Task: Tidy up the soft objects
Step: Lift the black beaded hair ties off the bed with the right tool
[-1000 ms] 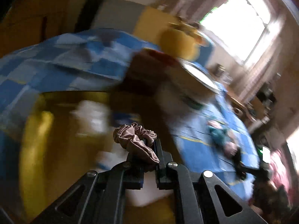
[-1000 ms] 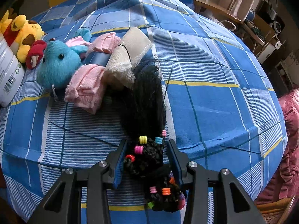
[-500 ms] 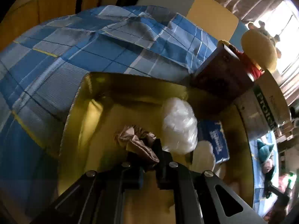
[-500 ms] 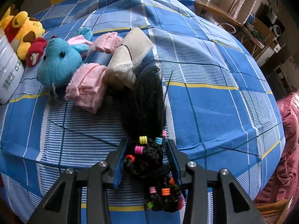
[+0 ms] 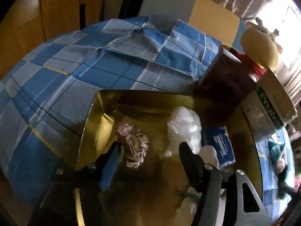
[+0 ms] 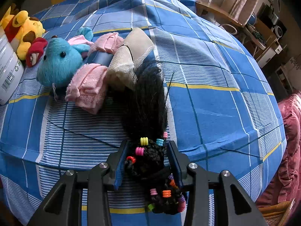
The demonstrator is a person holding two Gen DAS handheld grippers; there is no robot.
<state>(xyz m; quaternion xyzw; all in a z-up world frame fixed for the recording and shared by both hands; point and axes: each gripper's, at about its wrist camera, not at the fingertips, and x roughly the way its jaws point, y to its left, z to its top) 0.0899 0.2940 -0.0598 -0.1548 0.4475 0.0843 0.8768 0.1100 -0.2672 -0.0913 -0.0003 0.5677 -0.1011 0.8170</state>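
In the left wrist view, a pink-beige scrunchie [image 5: 134, 145] lies inside a gold tin [image 5: 90, 116] on the blue checked bedspread. My left gripper [image 5: 148, 146] hangs over the tin with its jaws opening. The scrunchie sits between them near the left finger, and the pads no longer press it. In the right wrist view, my right gripper [image 6: 147, 146] is shut on the braided, bead-strung end of a black hairpiece [image 6: 146, 101] that trails across the bed. Beyond it lie a beige net cap [image 6: 129, 56], pink cloths [image 6: 88, 88] and a blue plush toy [image 6: 58, 64].
The tin also holds a white plastic bag [image 5: 185, 128] and a blue packet [image 5: 220, 145]. Behind it stand a dark red box [image 5: 223, 82] and a white canister [image 5: 269, 105]. A yellow plush [image 6: 24, 28] lies at the far left. Shelves and furniture line the right side.
My left gripper came down over the gold tin and its jaws spread apart, letting go of the scrunchie, which now rests in the tin. The right gripper and hairpiece have not moved.
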